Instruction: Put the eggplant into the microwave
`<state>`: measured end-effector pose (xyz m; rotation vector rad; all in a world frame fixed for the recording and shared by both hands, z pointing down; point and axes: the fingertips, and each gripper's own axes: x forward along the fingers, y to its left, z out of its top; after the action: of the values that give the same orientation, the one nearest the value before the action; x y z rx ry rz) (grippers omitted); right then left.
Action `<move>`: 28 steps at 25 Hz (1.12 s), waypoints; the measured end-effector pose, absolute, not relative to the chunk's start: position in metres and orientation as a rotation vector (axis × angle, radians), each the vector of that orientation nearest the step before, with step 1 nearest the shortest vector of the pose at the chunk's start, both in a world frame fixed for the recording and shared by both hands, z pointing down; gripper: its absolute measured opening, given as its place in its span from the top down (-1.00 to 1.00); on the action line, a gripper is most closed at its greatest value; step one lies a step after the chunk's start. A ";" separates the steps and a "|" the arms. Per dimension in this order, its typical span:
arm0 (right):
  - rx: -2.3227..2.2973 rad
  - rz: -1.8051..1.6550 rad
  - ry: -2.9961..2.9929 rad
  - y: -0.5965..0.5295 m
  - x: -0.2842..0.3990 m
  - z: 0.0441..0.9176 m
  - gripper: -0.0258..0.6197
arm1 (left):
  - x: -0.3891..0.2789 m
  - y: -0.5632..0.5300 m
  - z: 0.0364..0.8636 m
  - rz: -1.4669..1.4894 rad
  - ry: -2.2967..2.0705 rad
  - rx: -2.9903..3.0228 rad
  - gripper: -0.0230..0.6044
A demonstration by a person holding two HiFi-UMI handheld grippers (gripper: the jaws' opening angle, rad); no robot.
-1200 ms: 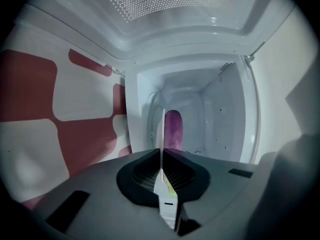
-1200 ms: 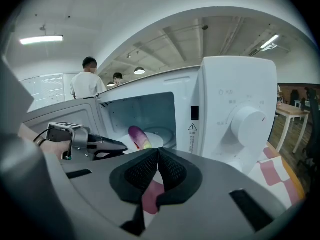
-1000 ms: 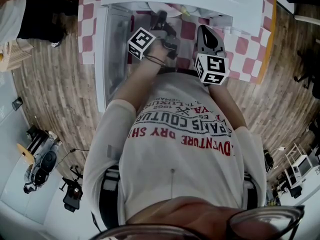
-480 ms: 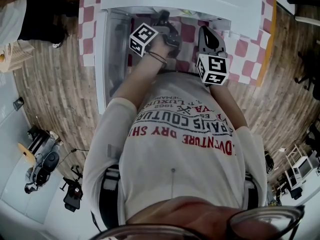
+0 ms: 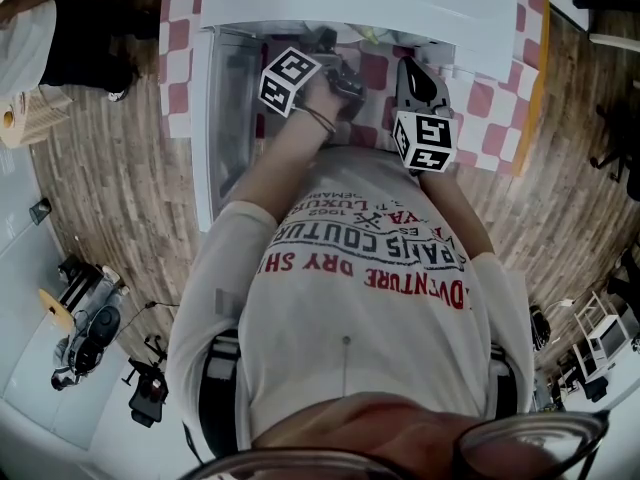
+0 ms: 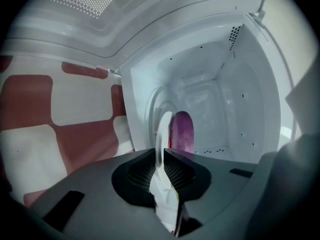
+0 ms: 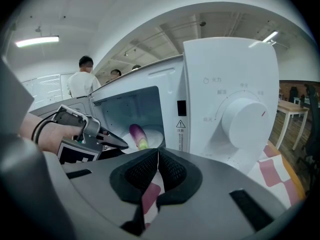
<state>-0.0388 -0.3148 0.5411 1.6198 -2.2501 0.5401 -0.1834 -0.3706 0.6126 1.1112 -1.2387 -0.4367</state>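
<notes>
The purple eggplant (image 6: pixel 182 131) lies inside the open white microwave (image 7: pixel 230 84), on its round glass plate (image 7: pixel 152 136). In the right gripper view the eggplant (image 7: pixel 138 135) shows its green stem end toward the opening. My left gripper (image 6: pixel 162 151) reaches into the mouth of the cavity, just short of the eggplant, shut with nothing between its jaws. From above, the left gripper (image 5: pixel 335 53) sits at the cavity's edge. My right gripper (image 5: pixel 412 73) hangs in front of the control panel, shut and empty (image 7: pixel 158 151).
The microwave door (image 5: pixel 225 98) stands swung open on the left. A large white dial (image 7: pixel 243 118) is on the panel to the right. The microwave sits on a red-and-white checked cloth (image 5: pixel 490 98). People (image 7: pixel 84 81) stand in the background.
The left gripper has tilted a little at the microwave's mouth and edged slightly further in. The right gripper has kept still.
</notes>
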 end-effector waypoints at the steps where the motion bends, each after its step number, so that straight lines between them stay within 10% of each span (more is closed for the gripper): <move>1: 1.620 0.539 -2.250 -0.315 -0.038 0.541 0.83 | -0.186 -0.372 0.611 -0.437 -1.249 1.117 0.76; 10: 1.600 0.542 -2.259 -0.312 -0.039 0.541 0.83 | -0.188 -0.373 0.605 -0.400 -1.257 1.156 0.00; 20: 1.592 0.540 -2.267 -0.312 -0.037 0.539 0.83 | -0.187 -0.357 0.605 -0.378 -1.230 1.191 -0.05; 28: 1.588 0.513 -2.284 -0.309 -0.040 0.533 0.83 | -0.190 -0.335 0.579 -0.281 -1.260 1.354 0.81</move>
<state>-0.0401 -0.3093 0.5325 1.5878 -2.2845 0.5133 -0.1898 -0.3355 0.5788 1.3543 -1.2600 -0.2810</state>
